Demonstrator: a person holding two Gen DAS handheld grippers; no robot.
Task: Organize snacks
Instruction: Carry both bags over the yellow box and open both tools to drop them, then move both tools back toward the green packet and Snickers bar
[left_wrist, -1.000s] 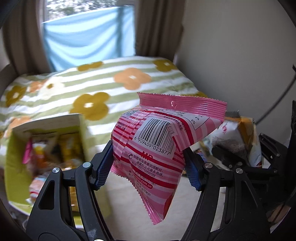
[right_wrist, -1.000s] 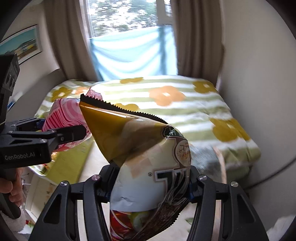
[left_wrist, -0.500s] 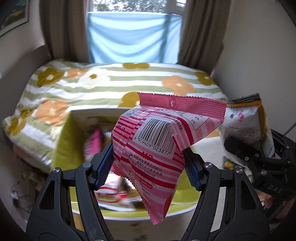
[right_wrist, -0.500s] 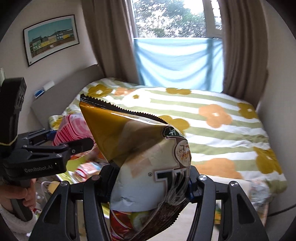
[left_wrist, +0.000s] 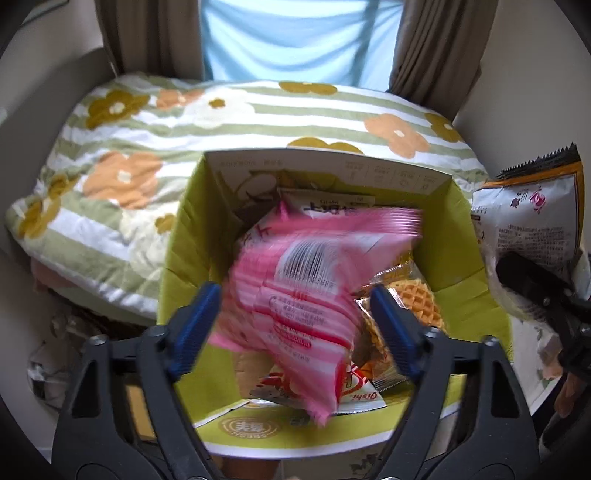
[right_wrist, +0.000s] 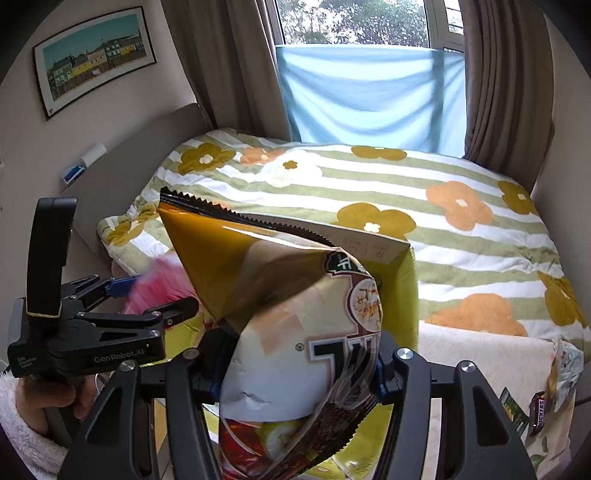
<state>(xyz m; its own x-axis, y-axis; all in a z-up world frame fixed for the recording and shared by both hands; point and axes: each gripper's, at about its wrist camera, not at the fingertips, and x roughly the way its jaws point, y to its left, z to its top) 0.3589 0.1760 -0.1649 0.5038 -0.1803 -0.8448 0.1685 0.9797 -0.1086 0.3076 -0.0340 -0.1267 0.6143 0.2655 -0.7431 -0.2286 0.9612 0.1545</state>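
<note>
The left gripper (left_wrist: 295, 314) has its blue-padded fingers spread wide, clear of the blurred pink striped snack packet (left_wrist: 306, 295) over the open yellow-green cardboard box (left_wrist: 192, 221) of snacks. The right gripper (right_wrist: 295, 373) clamps a gold-and-white crinkled chip bag (right_wrist: 295, 332) beside the box.

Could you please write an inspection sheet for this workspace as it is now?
Surface: floral bed cover.
Job's things: pink snack bag, blurred, over the open green box; brown snack bag; waffle pack in the box.
Clutter: Snickers bar on a cloth.
Tools: left tool open, pads clear of the pink bag; right tool shut on the brown bag.
Cables: nothing seen.
Surroundings: curtains, framed picture.
</note>
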